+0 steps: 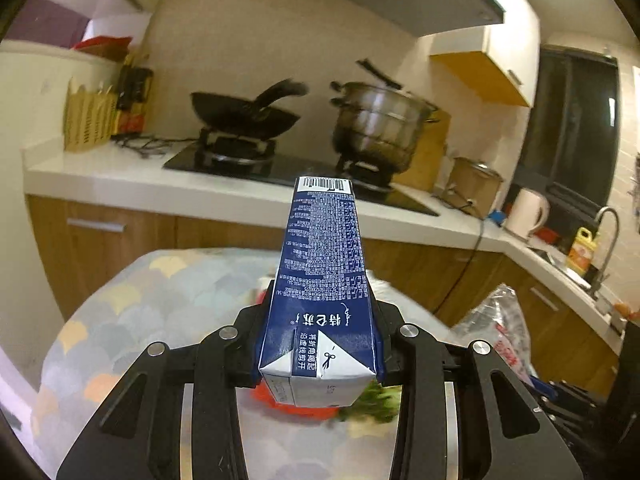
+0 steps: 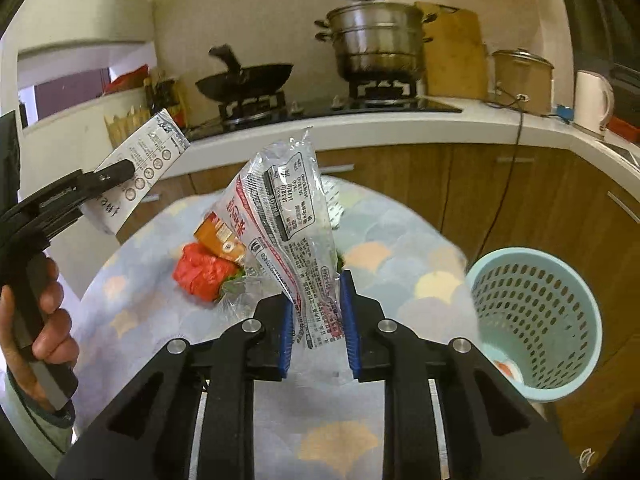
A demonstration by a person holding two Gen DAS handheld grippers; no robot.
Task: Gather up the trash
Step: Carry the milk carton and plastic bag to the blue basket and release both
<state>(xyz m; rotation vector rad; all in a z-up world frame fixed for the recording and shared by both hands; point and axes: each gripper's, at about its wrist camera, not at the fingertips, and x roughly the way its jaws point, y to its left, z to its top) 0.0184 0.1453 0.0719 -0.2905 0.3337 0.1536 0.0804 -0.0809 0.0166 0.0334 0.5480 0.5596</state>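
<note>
The left gripper [image 1: 320, 360] is clamped on a blue and white carton [image 1: 324, 276], which stands up the centre of the left wrist view with its barcode end toward the stove. In the right wrist view the same carton [image 2: 140, 172] shows at the left edge, tilted, held by that gripper in the person's left hand [image 2: 48, 320]. The right gripper [image 2: 318, 332] sits low in the centre of its frame, its blue pads [image 2: 349, 320] closed on the lower end of a clear printed plastic bag [image 2: 284, 216] that rises up and to the left above the worktop [image 2: 400, 264], which carries a scalloped pastel cloth. Behind the bag, left of centre, lie a crumpled red wrapper [image 2: 202, 270], an orange packet [image 2: 220, 238] and some green scraps, close together. A pale blue perforated bin [image 2: 536, 320] stands at the right edge of the frame, beside the worktop and lower, with something red and white inside it. Along the upper part of both views runs the kitchen counter with a black wok [image 2: 246, 80] and a steel pot [image 2: 378, 38] on the stove.
</note>
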